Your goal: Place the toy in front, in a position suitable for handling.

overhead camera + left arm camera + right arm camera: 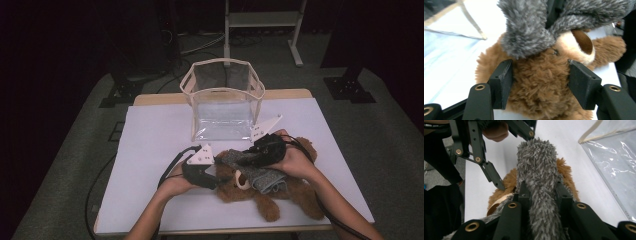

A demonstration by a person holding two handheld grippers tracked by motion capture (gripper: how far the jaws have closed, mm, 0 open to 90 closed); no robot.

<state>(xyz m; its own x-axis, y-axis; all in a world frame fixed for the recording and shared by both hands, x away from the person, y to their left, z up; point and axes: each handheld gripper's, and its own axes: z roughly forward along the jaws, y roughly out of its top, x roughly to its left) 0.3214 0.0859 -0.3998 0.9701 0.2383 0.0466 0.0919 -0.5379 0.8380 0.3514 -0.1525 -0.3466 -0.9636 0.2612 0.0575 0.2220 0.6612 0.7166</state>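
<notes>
A brown teddy bear [296,193] lies on the white table [150,145], with a grey furry scarf [261,176] draped over its head and chest. My left gripper [216,179] is at the bear's head; in the left gripper view its jaws [540,85] stand wide apart on either side of the head [541,100], and the fur touches both pads. My right gripper [246,159] is shut on the grey scarf [537,162], which runs up between its jaws [541,192]. The scarf [529,30] hangs over the bear's muzzle.
A clear plastic bag with beige trim [222,90] stands open just behind the bear, mid-table. Its wall lies close to my right gripper [609,157]. A white frame [260,20] stands on the floor beyond the table. Cables trail from both grippers.
</notes>
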